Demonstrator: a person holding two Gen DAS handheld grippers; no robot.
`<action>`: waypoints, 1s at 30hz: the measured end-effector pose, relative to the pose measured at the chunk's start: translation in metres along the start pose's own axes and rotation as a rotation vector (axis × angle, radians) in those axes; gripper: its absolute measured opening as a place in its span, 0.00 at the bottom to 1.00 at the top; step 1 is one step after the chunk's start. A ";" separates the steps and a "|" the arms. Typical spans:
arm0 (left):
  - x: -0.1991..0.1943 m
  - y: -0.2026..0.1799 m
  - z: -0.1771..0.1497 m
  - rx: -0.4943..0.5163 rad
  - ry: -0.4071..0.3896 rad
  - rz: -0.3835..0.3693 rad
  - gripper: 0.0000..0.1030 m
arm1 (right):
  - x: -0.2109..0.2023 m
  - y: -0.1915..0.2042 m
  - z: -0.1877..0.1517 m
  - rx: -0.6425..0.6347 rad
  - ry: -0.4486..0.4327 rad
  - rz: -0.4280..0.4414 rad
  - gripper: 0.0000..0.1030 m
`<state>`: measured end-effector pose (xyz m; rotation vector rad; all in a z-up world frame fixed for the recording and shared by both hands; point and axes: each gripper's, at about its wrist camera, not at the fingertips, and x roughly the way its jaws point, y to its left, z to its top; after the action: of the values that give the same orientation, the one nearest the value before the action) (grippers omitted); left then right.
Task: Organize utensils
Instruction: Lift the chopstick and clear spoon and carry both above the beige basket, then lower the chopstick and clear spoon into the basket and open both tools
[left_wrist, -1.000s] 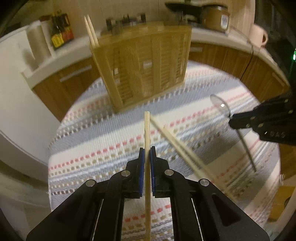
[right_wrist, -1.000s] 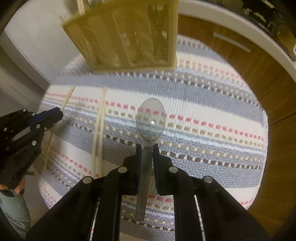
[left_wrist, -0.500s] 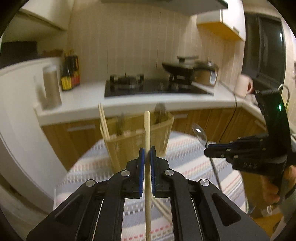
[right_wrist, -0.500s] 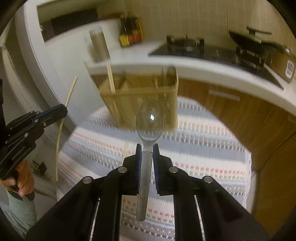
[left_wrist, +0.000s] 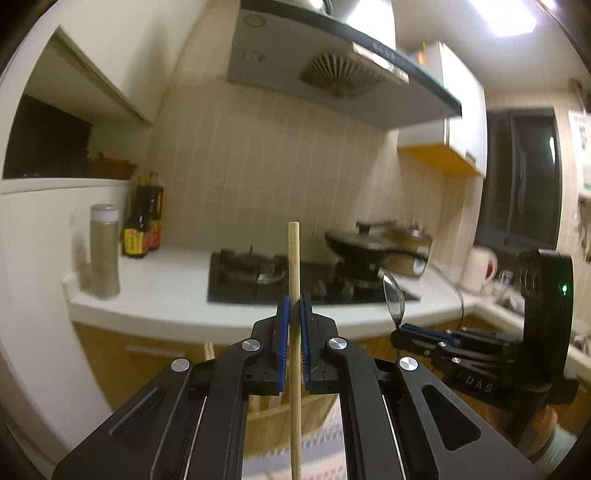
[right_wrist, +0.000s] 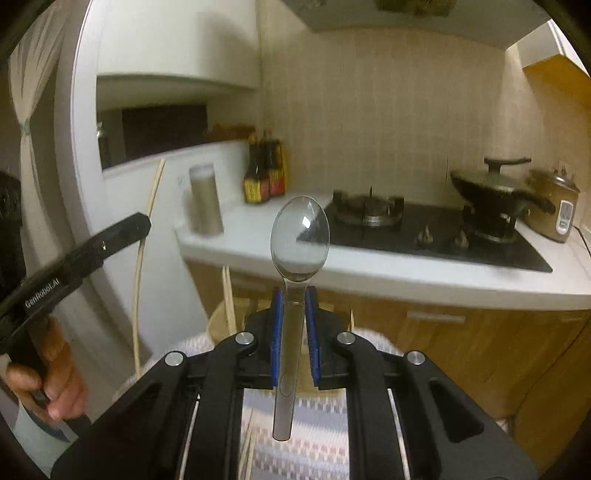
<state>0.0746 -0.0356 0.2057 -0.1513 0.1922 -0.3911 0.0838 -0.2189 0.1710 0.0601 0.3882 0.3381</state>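
Observation:
My left gripper (left_wrist: 294, 301) is shut on a wooden chopstick (left_wrist: 294, 258), held upright and raised. My right gripper (right_wrist: 294, 295) is shut on a clear plastic spoon (right_wrist: 299, 234), bowl up. The right gripper with the spoon (left_wrist: 393, 299) shows at the right of the left wrist view. The left gripper (right_wrist: 142, 223) with its chopstick (right_wrist: 147, 229) shows at the left of the right wrist view. The wooden utensil basket (right_wrist: 229, 321) is mostly hidden behind the fingers, on the striped cloth (right_wrist: 310, 435).
A white counter (left_wrist: 159, 295) holds a gas stove (left_wrist: 258, 273), a wok (left_wrist: 362, 247), sauce bottles (left_wrist: 144, 225), a metal canister (left_wrist: 104, 251) and a rice cooker (right_wrist: 554, 210). Wooden cabinets (right_wrist: 461, 343) stand below. A chopstick (right_wrist: 229, 295) stands in the basket.
Both grippers have lifted and tilted up from the table; the views swung from the striped cloth and basket to the kitchen wall. Each still holds its utensil.

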 end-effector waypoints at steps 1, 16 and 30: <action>0.007 0.005 0.002 -0.020 -0.018 -0.003 0.04 | 0.003 -0.001 0.003 0.006 -0.016 -0.001 0.10; 0.101 0.040 -0.014 -0.103 -0.068 0.015 0.04 | 0.070 -0.044 -0.008 0.023 -0.180 -0.140 0.10; 0.141 0.040 -0.039 -0.054 -0.120 0.085 0.04 | 0.105 -0.061 -0.034 0.048 -0.196 -0.079 0.10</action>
<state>0.2084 -0.0578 0.1388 -0.2186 0.0903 -0.2911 0.1816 -0.2418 0.0942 0.1235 0.2037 0.2427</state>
